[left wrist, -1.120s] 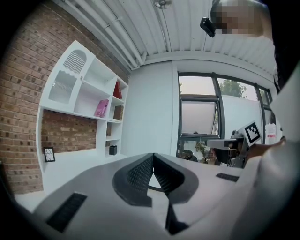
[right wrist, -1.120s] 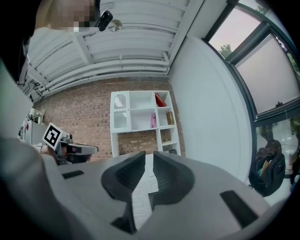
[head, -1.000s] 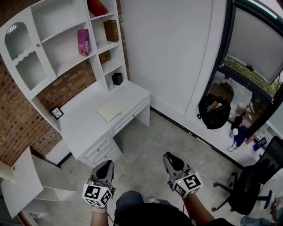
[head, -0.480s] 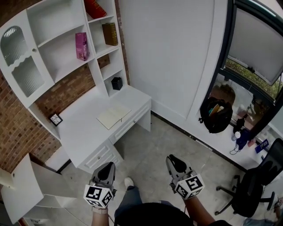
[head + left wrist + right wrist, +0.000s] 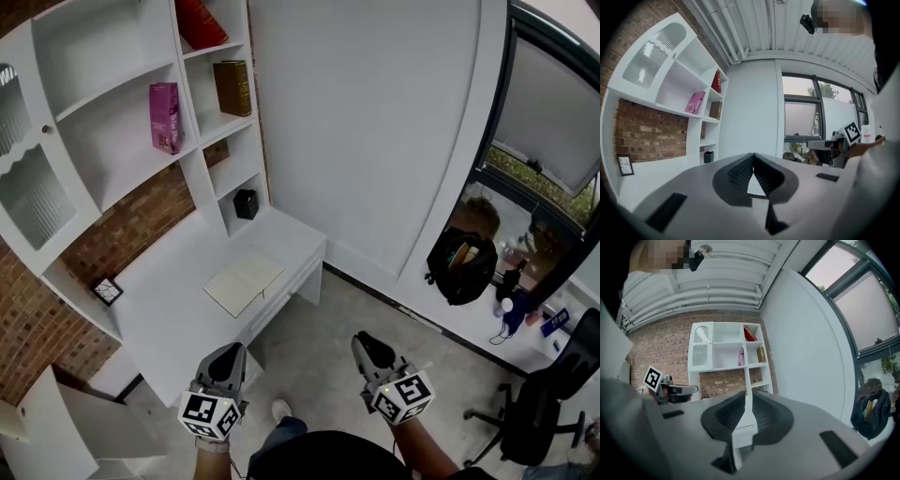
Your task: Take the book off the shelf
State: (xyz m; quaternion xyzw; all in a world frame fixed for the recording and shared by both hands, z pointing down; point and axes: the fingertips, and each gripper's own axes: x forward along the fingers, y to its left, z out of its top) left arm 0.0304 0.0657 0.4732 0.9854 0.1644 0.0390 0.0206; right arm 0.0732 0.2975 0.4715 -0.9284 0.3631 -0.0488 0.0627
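A pink book [image 5: 165, 117] stands on the middle shelf of the white shelf unit [image 5: 122, 178]. A brown book [image 5: 232, 87] and a red book [image 5: 200, 21] stand in the narrow compartments to its right. My left gripper [image 5: 228, 353] and right gripper [image 5: 366, 345] are held low, over the floor in front of the desk, both shut and empty, far from the shelves. The left gripper view shows the pink book [image 5: 695, 102] beyond its closed jaw tips [image 5: 753, 154]. In the right gripper view the pink book [image 5: 741, 356] sits above that gripper's closed tips [image 5: 746, 392].
A white desk [image 5: 169, 309] below the shelves carries an open notebook [image 5: 244, 282], a small black object [image 5: 245, 202] and a little frame [image 5: 106, 291]. A black backpack [image 5: 460, 265] hangs by the window at the right. An office chair [image 5: 534, 412] stands at bottom right.
The head view has shifted closer to the desk and shelves, which now sit lower and larger in the picture. Both grippers stay shut and low.
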